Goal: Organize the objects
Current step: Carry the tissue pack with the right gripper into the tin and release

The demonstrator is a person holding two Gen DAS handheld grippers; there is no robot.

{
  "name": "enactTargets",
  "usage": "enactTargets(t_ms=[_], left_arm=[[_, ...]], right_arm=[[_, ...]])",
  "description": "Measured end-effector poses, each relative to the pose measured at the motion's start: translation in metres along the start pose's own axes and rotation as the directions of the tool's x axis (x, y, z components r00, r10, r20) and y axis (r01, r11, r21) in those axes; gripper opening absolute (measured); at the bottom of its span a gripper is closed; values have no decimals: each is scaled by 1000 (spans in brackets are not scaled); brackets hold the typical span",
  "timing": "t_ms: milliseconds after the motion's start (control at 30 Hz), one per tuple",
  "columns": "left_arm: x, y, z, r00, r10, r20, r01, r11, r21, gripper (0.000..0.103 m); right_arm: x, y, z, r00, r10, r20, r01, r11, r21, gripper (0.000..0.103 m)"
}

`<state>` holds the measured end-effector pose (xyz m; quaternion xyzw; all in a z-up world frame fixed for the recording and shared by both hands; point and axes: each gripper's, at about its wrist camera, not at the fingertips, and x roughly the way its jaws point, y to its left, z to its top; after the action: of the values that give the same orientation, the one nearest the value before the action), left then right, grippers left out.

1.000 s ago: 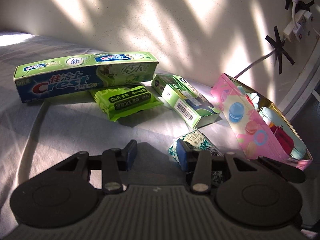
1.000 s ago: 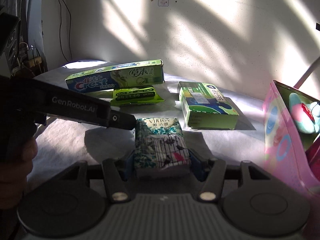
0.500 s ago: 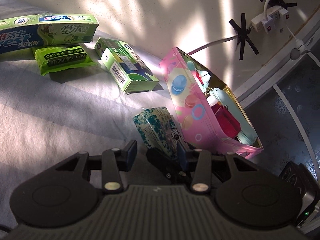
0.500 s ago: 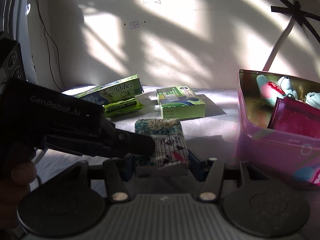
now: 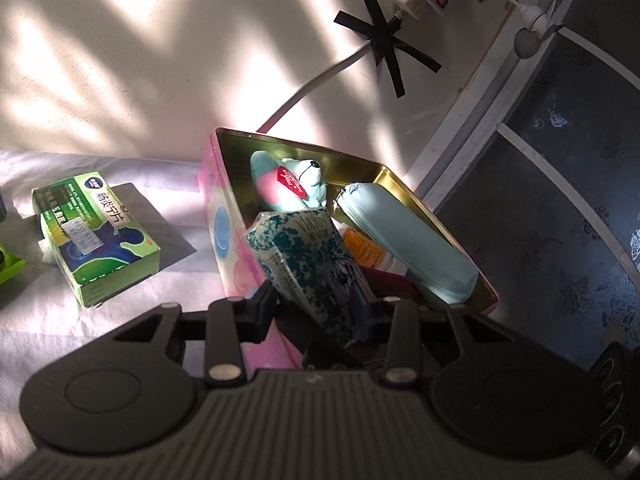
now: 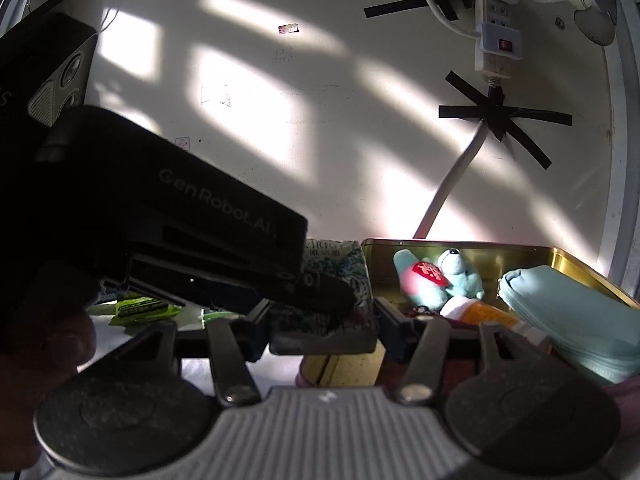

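The right gripper had its two dark pads pressed on the sides of the soft tissue pack printed with teal leaves and a birdcage, holding it in the air at the near end of the pink tin box with a gold lining. The left gripper reached across it from the left with its jaws closing, the pack between them; I could not tell if its fingers touched the wrapper. The pack's long axis ran away from the right gripper toward the wall, its printed title end farthest out and tilted upward. Inside the box lay a pale blue and pink plush toy, a light blue zipped pouch and an orange and white tube. To the left of the box, on the white cloth covering the surface, sat a green and blue carton and, farther left, a bright green packet. Behind it all stood a cream wall striped with sunlight, a white cable taped to it with crossed black strips and a white power strip above.
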<state>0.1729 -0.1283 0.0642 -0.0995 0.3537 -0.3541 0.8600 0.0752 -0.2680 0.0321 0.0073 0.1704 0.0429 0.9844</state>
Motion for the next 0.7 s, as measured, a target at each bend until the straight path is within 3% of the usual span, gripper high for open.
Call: enactTargets(t_ms=[100,200,267,333,433,600,700], left_arm=[[29,-12,2,999,30,-35,-28,998,59,45],[50,-19,6,994,99,-36,-94,989,117,52],[60,-23,9,990,137,-31,-131,980,151,54],[67,-26,14,987,161,-21,-155,975,158,65],[72,-30,16,974,223,34,-225,956,186,70],[56,-30,10,967,233,98,-248,951,186,68],[32,-32,3,954,248,171,-280,939,201,68]], right_arm=[[14,-27,0,997,-1,-73,3,999,36,53],[32,-50,-2,988,52,-146,-38,995,96,54],[44,-57,-4,987,8,-162,7,996,91,54],[45,-60,-6,987,-66,-145,81,992,98,58],[37,-62,-4,990,-114,-82,121,989,87,76],[20,-51,4,992,-124,11,123,991,61,78],[15,-42,6,994,-104,33,103,994,42,78]])
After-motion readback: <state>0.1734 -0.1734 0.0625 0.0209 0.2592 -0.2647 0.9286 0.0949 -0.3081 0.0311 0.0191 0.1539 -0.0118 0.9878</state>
